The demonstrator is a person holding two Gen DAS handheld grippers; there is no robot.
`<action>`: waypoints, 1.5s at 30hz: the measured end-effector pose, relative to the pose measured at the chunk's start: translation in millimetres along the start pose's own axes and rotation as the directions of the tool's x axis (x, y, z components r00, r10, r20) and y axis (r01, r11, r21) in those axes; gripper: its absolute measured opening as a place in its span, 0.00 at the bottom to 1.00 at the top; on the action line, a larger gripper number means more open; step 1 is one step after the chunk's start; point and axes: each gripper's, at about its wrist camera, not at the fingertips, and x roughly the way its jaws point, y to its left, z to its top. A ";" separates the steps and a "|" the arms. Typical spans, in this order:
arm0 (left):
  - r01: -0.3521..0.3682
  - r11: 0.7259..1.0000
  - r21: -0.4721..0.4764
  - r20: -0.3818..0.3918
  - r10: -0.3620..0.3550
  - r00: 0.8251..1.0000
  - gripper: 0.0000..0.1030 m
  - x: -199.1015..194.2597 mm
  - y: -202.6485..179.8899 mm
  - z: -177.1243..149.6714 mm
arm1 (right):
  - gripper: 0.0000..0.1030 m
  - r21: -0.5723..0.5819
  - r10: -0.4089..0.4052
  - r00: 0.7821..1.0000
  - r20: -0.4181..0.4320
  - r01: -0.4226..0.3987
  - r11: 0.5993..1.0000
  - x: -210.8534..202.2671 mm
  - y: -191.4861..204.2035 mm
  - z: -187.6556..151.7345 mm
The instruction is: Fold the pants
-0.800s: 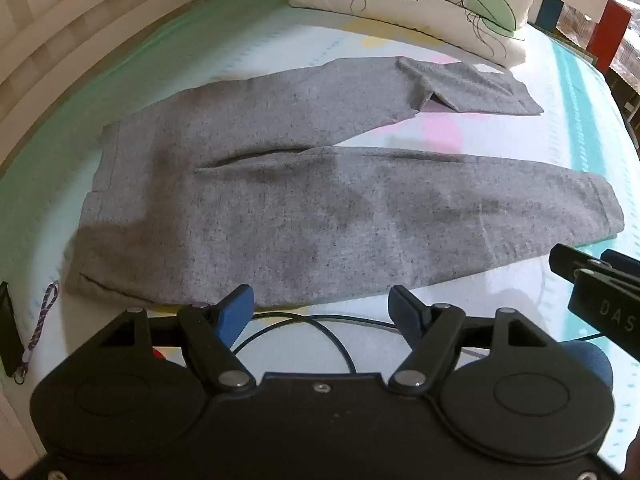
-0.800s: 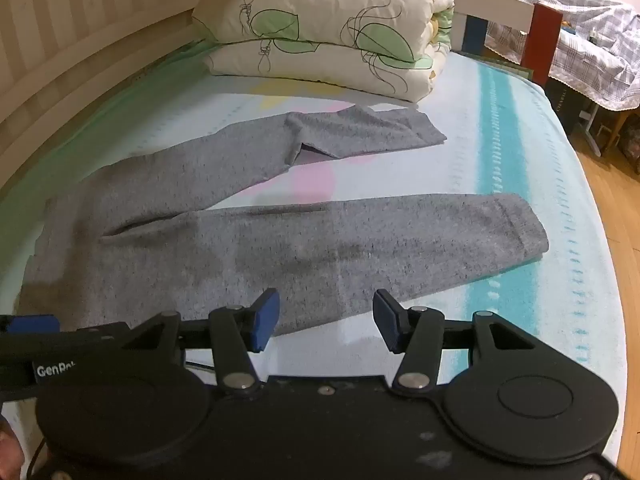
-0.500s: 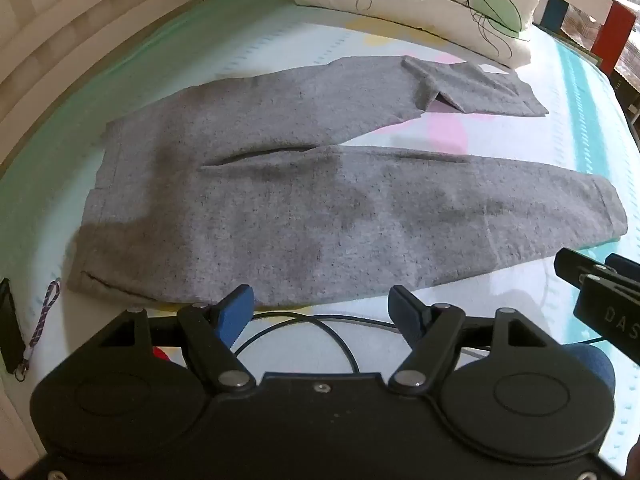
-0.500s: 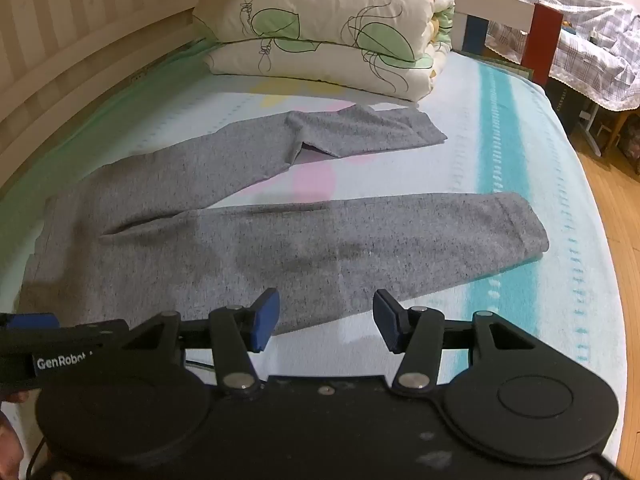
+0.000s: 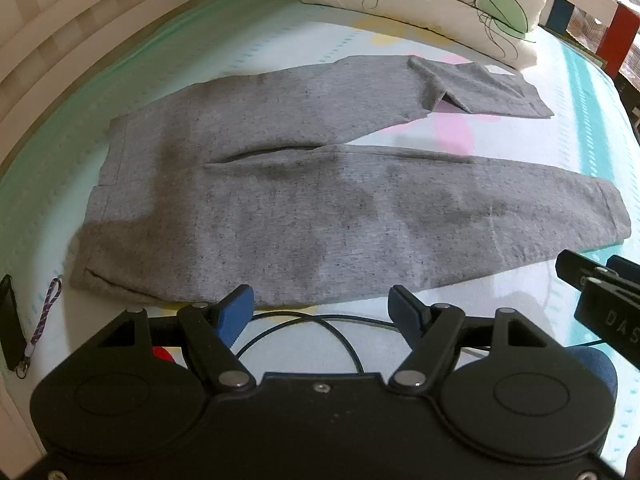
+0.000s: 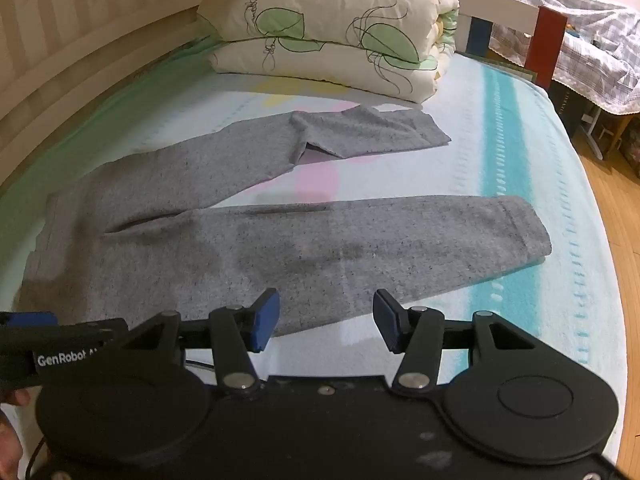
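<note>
One pair of grey sweatpants [image 5: 304, 208] lies flat on the bed [image 6: 520, 132], waistband left, far leg kinked over near the folded quilt [image 6: 328, 36]. Left tongs [image 5: 320, 308] gape wide, holding nothing, just short of the near hem edge, above a black cable [image 5: 304, 320]. Right tongs [image 6: 324, 316] likewise spread and unladen, at the near leg's edge. Bare mattress lies right of the cuffs.

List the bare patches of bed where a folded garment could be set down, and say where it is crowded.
Bare sheet lies right of the pants, between the leg cuffs and the bed's edge, and in the wedge between the two legs. The head end is crowded by the folded quilt; the near edge holds a cable, and a phone lies left.
</note>
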 end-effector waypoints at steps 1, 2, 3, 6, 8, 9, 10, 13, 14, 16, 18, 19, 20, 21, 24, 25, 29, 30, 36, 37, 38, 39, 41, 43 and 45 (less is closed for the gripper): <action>-0.001 1.000 0.001 0.001 0.001 1.000 0.72 -0.7 -0.1 -0.1 | 0.53 -0.002 0.000 1.000 -0.001 0.000 1.000 0.2 0.5 -0.3; -0.001 1.000 0.002 0.002 0.001 1.000 0.72 -1.0 0.0 0.0 | 0.53 -0.004 0.000 1.000 -0.002 0.000 1.000 0.4 1.3 -0.4; -0.001 1.000 0.002 0.001 0.001 1.000 0.72 -0.9 0.4 0.4 | 0.53 -0.007 0.000 1.000 -0.003 0.000 1.000 0.5 2.3 -0.4; -0.002 1.000 0.004 0.002 0.002 1.000 0.72 -1.0 0.3 -0.7 | 0.53 -0.011 0.002 1.000 -0.002 -0.002 1.000 0.0 3.3 -0.2; -0.005 1.000 0.003 0.006 0.005 1.000 0.72 -1.6 -0.2 -0.9 | 0.53 -0.013 0.001 1.000 -0.002 -0.001 1.000 0.7 3.2 -0.3; -0.006 1.000 0.004 0.009 0.006 1.000 0.72 -1.8 -0.5 -1.2 | 0.53 -0.013 0.001 1.000 -0.002 -0.001 1.000 0.6 2.8 -0.5; -0.008 1.000 0.007 0.012 0.008 1.000 0.72 -2.3 -1.2 -1.2 | 0.53 -0.013 0.000 1.000 -0.003 0.000 1.000 0.7 2.5 -0.7; -0.007 1.000 0.012 0.015 0.007 1.000 0.72 -2.9 -2.1 -1.7 | 0.53 -0.011 -0.001 1.000 -0.010 0.001 1.000 2.6 1.4 -0.6; -0.008 1.000 0.013 0.015 0.008 1.000 0.72 -3.0 -2.2 -1.9 | 0.53 -0.010 -0.003 1.000 -0.014 0.003 1.000 3.8 1.3 -0.6; -0.008 1.000 0.012 0.013 0.008 1.000 0.72 -2.5 -1.7 -1.8 | 0.53 -0.010 -0.006 1.000 -0.018 0.006 1.000 5.8 1.6 -0.6; -0.010 1.000 0.011 0.009 0.010 1.000 0.72 -2.3 -1.4 -0.4 | 0.53 -0.010 -0.006 1.000 -0.021 0.006 1.000 7.1 2.1 0.0; -0.012 1.000 0.011 0.008 0.012 1.000 0.72 -2.0 -1.1 -0.2 | 0.53 -0.010 -0.005 1.000 -0.022 0.005 1.000 7.7 2.2 -0.3; -0.012 1.000 0.011 0.007 0.012 1.000 0.72 -1.6 -1.3 0.0 | 0.53 -0.011 -0.004 1.000 -0.023 0.004 1.000 7.4 2.2 0.1; -0.012 1.000 0.011 0.006 0.012 1.000 0.72 -1.3 -1.3 0.1 | 0.53 -0.013 -0.004 1.000 -0.024 0.004 1.000 7.8 2.5 0.0; -0.012 1.000 0.011 0.005 0.012 1.000 0.72 -1.0 -1.6 0.0 | 0.53 -0.018 -0.006 1.000 -0.026 0.005 1.000 9.2 3.4 -0.4; -0.013 1.000 0.010 0.005 0.012 1.000 0.72 -1.0 -1.8 -0.1 | 0.53 -0.019 -0.005 1.000 -0.027 0.005 1.000 9.6 3.5 -0.7; -0.013 1.000 0.011 0.005 0.013 1.000 0.72 -1.0 -1.9 -0.3 | 0.53 -0.021 -0.003 1.000 -0.029 0.002 1.000 10.8 4.1 -1.5; -0.013 1.000 0.011 0.005 0.013 1.000 0.72 -0.9 -1.8 -0.4 | 0.53 -0.021 -0.003 1.000 -0.029 0.002 1.000 11.0 4.2 -1.6; -0.010 1.000 0.006 0.003 0.010 1.000 0.72 -0.6 -0.9 -0.6 | 0.53 -0.023 0.000 1.000 -0.029 -0.001 1.000 11.9 5.9 -1.9; -0.011 1.000 0.006 0.003 0.010 1.000 0.72 -0.3 -0.4 -0.6 | 0.53 -0.023 0.000 1.000 -0.030 -0.001 1.000 12.1 6.3 -2.0; -0.011 1.000 0.006 0.004 0.011 1.000 0.72 -0.4 0.0 -0.7 | 0.53 -0.024 0.000 1.000 -0.030 -0.001 1.000 12.2 6.6 -2.1; -0.012 1.000 0.006 0.004 0.012 1.000 0.72 -0.3 0.5 -0.9 | 0.53 -0.024 0.000 1.000 -0.030 -0.001 1.000 12.2 6.7 -2.1; -0.011 1.000 0.004 0.003 0.011 1.000 0.72 0.2 1.5 -1.2 | 0.53 -0.025 0.001 1.000 -0.031 -0.002 1.000 12.3 6.9 -2.0; -0.011 1.000 0.005 0.003 0.011 1.000 0.72 0.3 1.7 -1.4 | 0.53 -0.027 0.002 0.999 -0.032 -0.003 1.000 12.4 7.5 -2.3; -0.010 1.000 0.004 0.003 0.010 1.000 0.72 0.3 1.8 -1.2 | 0.53 -0.028 0.002 0.999 -0.032 -0.003 1.000 12.5 9.0 -2.2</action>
